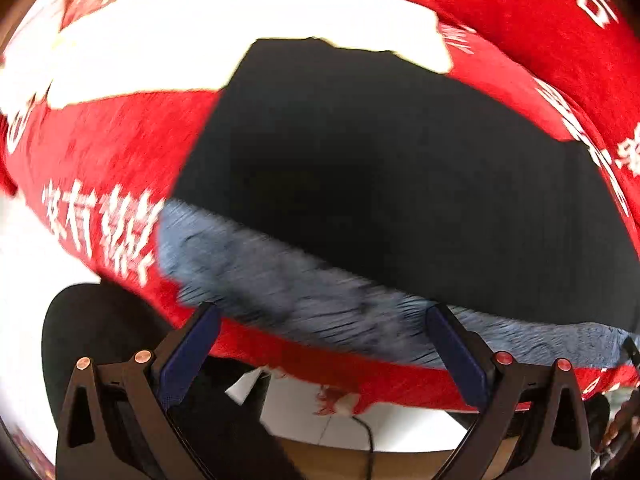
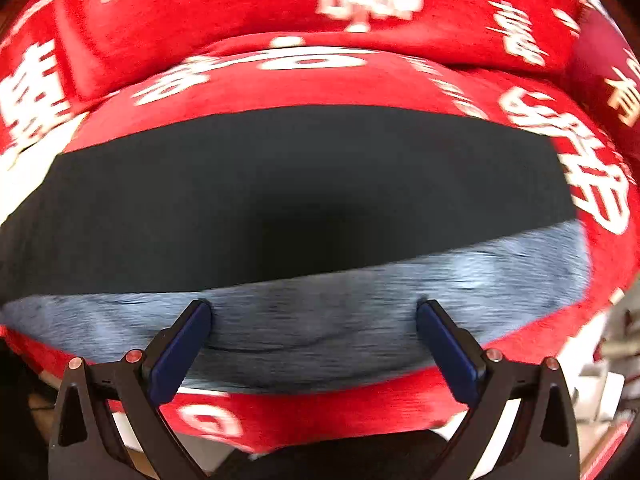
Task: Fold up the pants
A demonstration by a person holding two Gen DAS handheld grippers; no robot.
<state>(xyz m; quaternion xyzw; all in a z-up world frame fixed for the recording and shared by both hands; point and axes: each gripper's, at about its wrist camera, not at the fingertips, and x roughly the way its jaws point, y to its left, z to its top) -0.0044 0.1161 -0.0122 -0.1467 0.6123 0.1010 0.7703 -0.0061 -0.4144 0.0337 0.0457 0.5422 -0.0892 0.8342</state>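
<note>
A plush red blanket with white printed characters (image 2: 280,84) covers the whole surface, a large white patch (image 1: 200,40) glares bright, and below its edge shows pale white floor (image 1: 24,264)

**Cloth, fleece and matt plastic**

The pants (image 1: 400,184) are a dark, matt, smooth-looking cloth with no sheen. Along their near edge runs a grey-blue band (image 2: 304,332) that looks fuzzy and brushed, like fleece lining, though motion blur softens it. Under them lies a red blanket (image 1: 116,152), a plush, velvety cloth with a short nap and white printed characters. The left gripper (image 1: 322,332) and the right gripper (image 2: 314,324) have matt black plastic frames. Their fingers (image 2: 180,352) carry dark blue pads with a fine, grippy texture. Small round fasteners (image 1: 503,358) on the frames are glossy and coppery-red, like metal.
</note>
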